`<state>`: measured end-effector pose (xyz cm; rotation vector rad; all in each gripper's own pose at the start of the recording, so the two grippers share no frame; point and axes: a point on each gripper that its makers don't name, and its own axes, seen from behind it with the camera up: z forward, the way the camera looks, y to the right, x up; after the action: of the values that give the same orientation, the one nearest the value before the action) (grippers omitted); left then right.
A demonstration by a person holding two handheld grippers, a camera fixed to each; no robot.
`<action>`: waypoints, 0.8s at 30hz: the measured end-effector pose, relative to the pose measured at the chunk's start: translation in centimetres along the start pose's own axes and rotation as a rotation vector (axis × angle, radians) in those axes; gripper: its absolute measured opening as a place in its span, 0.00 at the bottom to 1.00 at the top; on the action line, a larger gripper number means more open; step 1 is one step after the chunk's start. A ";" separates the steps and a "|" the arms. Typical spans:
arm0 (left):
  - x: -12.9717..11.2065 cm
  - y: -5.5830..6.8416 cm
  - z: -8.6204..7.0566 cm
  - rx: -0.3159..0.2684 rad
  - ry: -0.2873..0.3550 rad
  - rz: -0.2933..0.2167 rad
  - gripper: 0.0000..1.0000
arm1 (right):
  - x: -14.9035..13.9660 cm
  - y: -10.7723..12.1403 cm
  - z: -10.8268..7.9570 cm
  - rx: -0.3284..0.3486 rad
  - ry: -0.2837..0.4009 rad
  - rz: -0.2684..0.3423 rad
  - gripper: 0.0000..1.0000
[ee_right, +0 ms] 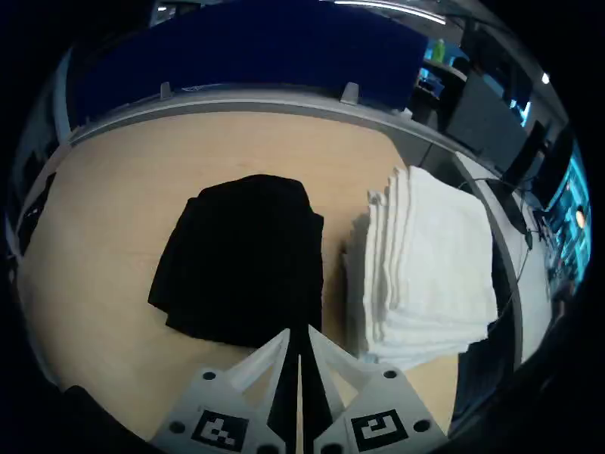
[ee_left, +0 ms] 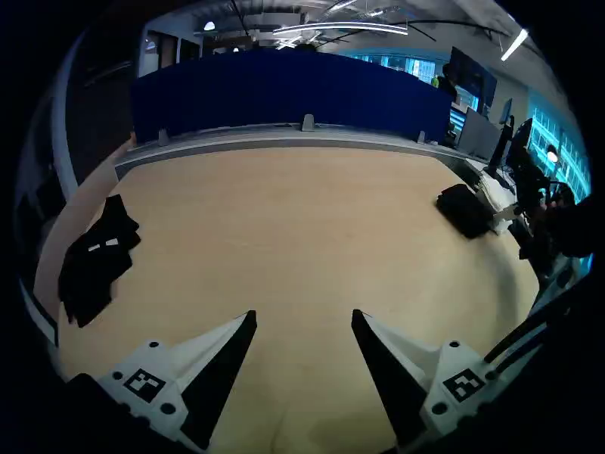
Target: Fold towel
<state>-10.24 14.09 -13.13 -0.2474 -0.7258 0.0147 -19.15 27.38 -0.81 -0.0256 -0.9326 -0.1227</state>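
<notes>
Over desk [ee_left: 302, 227], L tongs [ee_left: 302, 312] open; R tongs [ee_right: 299, 330] closed at black towel [ee_right: 242, 257].

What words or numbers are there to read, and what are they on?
No words or numbers can be read.
Tags on the black cloth: too small to read.
Squares on the left tool and right tool: patterns, not letters.

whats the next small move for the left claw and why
Probably swing the left claw toward the crumpled black towel, which lies at the left in the left gripper view. The jaws stand open over the table with nothing between them, and that towel lies unfolded. The folded black towel at the right claw looks done, beside the white stack.
</notes>
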 end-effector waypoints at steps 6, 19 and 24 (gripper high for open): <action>-0.1 0.1 0.0 -0.003 -0.001 0.005 0.93 | -1.2 0.0 0.9 -0.009 -0.030 0.012 0.03; 0.2 0.3 0.0 -0.002 0.000 0.009 0.93 | -2.0 0.1 2.0 -0.027 -0.058 0.016 0.03; 0.1 0.3 0.0 -0.001 0.001 0.008 0.93 | -2.1 0.2 1.5 -0.035 -0.055 -0.001 0.05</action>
<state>-10.13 14.36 -13.13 -0.2516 -0.7239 0.0220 -21.60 27.86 -1.56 -0.0609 -0.9849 -0.1396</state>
